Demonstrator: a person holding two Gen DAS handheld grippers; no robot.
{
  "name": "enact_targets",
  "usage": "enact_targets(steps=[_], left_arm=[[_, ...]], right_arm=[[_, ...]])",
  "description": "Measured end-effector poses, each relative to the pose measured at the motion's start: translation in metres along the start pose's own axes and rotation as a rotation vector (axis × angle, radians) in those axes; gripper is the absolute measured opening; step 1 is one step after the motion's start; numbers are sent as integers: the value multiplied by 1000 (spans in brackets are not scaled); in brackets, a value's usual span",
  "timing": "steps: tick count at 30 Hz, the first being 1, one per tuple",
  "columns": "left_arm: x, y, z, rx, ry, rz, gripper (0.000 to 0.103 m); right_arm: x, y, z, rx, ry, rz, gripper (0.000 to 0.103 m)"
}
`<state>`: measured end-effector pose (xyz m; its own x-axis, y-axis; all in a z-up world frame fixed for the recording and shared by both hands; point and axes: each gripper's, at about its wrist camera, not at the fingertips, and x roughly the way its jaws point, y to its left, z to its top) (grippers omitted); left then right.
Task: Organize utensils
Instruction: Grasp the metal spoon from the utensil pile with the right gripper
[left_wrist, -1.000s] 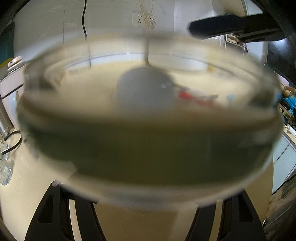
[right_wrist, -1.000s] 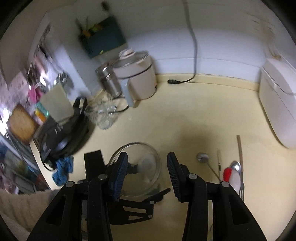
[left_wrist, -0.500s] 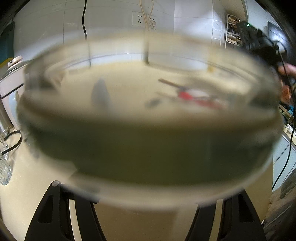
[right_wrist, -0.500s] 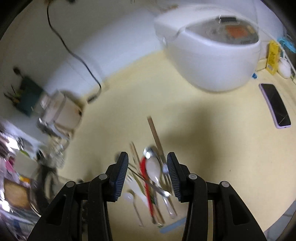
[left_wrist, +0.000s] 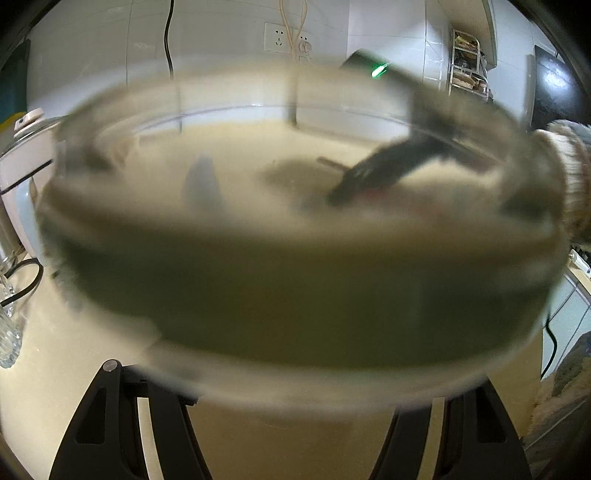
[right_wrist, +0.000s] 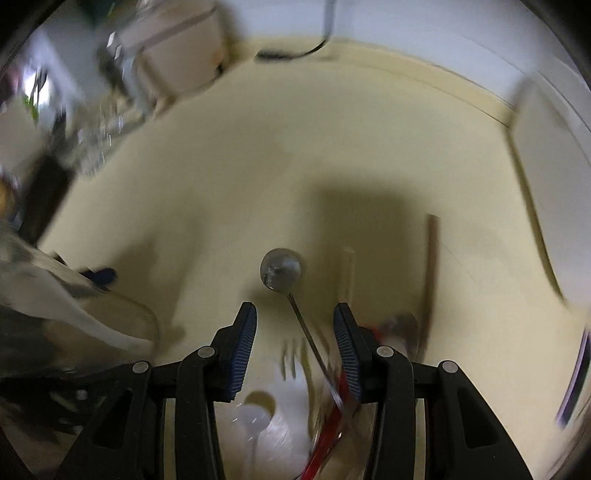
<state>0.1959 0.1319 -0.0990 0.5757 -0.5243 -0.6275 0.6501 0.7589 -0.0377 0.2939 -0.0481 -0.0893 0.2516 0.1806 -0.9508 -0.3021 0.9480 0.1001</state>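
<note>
- Utensils (right_wrist: 325, 373) lie heaped on our cream table (right_wrist: 258, 184); a metal ladle (right_wrist: 282, 272) has its handle running between our right gripper's (right_wrist: 295, 345) parted, empty fingers (right_wrist: 242, 347).
- Our left gripper (left_wrist: 295, 410) clamps a glass bowl (left_wrist: 295, 288).
- White tiled wall (left_wrist: 221, 37) behind.

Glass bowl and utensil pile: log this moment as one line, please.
left gripper: shut on glass bowl | right gripper: open over ladle, nothing held | utensils: on counter

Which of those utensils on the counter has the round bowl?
The metal ladle, lying apart at the front of the pile, its thin handle running back between the open right claw tips.
</note>
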Motion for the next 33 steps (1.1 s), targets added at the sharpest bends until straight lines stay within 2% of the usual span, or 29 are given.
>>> enact_targets(steps=[6,7,9,10,14,33], left_arm=[[-1,-1,-1,-3,0,-3,71],[-1,-1,-1,-4,0,-3,71],[-1,-1,-1,-8,0,-4,71],[-2,-1,-3,-9,0,-4,71],[-3,-1,-3,-10,0,-4,71],[-1,1,-1,-12,0,-4,71]], right_arm=[[26,3,8,-69,49,0,43],[26,3,9,-78,33,1,41],[25,2,10,-82,19,14,29],[26,2,11,-82,17,24,20],[24,-3,11,-51,0,47,16],[-94,-15,-29,196,-356,179,7]])
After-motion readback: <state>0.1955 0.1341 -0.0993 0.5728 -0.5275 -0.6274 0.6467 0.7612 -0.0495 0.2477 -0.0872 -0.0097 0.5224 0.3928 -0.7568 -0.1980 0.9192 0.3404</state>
